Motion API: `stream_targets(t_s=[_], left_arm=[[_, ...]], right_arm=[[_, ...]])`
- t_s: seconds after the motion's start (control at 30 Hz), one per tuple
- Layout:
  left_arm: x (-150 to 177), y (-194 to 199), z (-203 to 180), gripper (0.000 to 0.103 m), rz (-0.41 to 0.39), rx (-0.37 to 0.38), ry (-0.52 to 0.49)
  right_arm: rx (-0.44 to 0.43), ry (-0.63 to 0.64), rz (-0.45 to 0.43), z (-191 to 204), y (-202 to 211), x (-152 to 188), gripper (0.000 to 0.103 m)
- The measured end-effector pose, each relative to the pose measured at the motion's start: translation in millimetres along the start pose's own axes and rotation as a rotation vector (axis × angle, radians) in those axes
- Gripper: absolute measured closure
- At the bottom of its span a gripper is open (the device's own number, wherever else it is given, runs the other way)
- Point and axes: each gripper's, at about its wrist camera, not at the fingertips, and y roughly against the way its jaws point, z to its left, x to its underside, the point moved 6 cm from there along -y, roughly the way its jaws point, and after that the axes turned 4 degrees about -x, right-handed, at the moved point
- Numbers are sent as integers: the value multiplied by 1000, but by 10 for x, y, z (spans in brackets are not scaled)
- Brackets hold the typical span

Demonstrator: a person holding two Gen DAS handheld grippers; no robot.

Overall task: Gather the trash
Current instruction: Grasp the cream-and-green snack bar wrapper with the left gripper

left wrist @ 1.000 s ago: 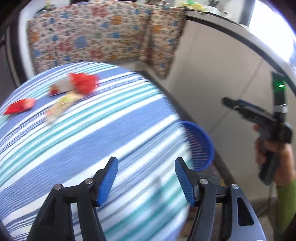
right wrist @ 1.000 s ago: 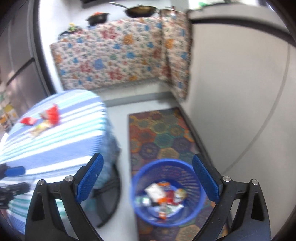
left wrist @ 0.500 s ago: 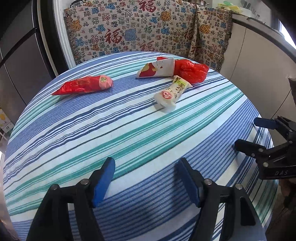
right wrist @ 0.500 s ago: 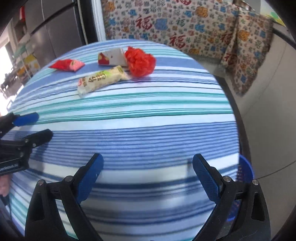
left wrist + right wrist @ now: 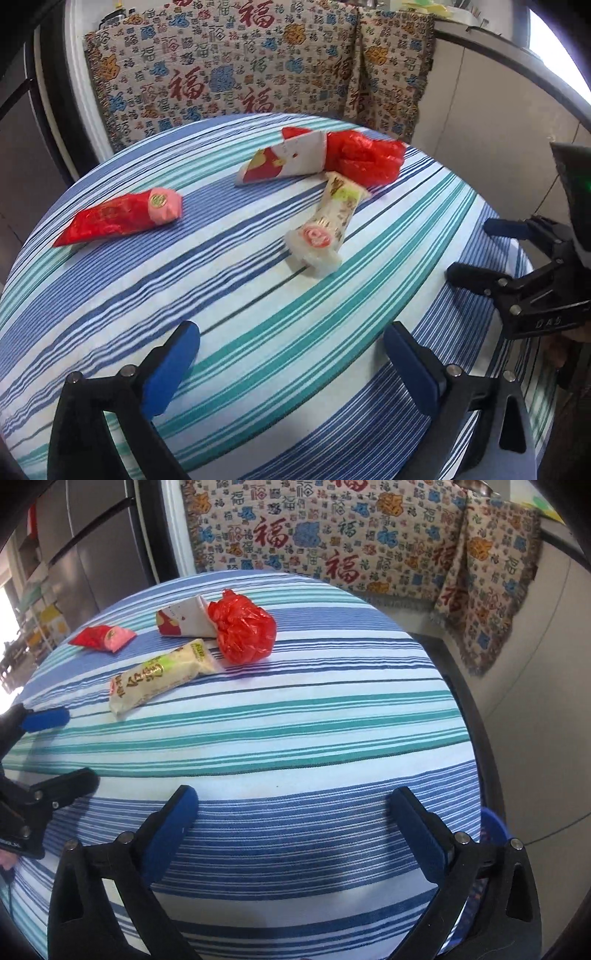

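Observation:
On the round striped table (image 5: 258, 332) lie a red snack packet (image 5: 122, 218), a white-and-red carton (image 5: 288, 162), a crumpled red plastic bag (image 5: 364, 158) and a cream snack wrapper (image 5: 327, 229). The right wrist view shows the same: packet (image 5: 101, 638), carton (image 5: 184, 622), bag (image 5: 245, 629), wrapper (image 5: 160, 677). My left gripper (image 5: 291, 354) is open and empty above the near table, short of the wrapper. My right gripper (image 5: 293, 827) is open and empty over the table's near right edge; it also shows in the left wrist view (image 5: 476, 251).
A blue bin (image 5: 493, 829) peeks out below the table's right edge. A patterned cloth (image 5: 258, 70) hangs on the wall behind the table. A grey fridge (image 5: 92, 542) stands at back left. A white counter (image 5: 498, 122) runs along the right.
Both grippers swung from the blue bin and floor back up over the table. They have moved closer to the trash, which now looks larger. Both stayed open.

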Motion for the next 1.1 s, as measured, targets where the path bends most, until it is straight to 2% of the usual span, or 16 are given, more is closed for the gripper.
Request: stream_targets(t_s=[0.13, 0.2, 0.37, 0.43, 0.53, 0.63, 0.8, 0.9, 0.97, 1.03, 1.1], left_arm=[[-308, -14, -49, 2, -44, 93, -3], [-439, -87, -90, 3, -35, 112, -26], [-593, -349, -226, 37, 26, 136, -117], [-591, -412, -239, 77, 41, 141, -121], [-562, -355, -186, 84, 28, 128, -64], [-399, -144, -20, 84, 18, 76, 28], [31, 319, 307, 84, 4, -80, 95], [238, 485, 482, 82, -12, -139, 144], [331, 504, 557, 71, -14, -155, 158], [381, 439, 606, 40, 14, -153, 174], [393, 389, 631, 33, 20, -159, 176]], right_arm=[[1, 0, -2, 8, -2, 4, 0], [1, 0, -2, 4, 0, 7, 0], [1, 0, -4, 1, -1, 9, 0], [1, -1, -4, 3, -5, 7, 0], [1, -1, -4, 1, -2, 9, 0], [1, 0, -4, 1, -1, 9, 0], [1, 0, -4, 0, -2, 10, 0], [1, 0, -5, -3, 1, 12, 0], [1, 0, -5, -3, 1, 12, 0], [1, 0, -5, -2, -2, 11, 0], [1, 0, -6, -2, -2, 11, 0]])
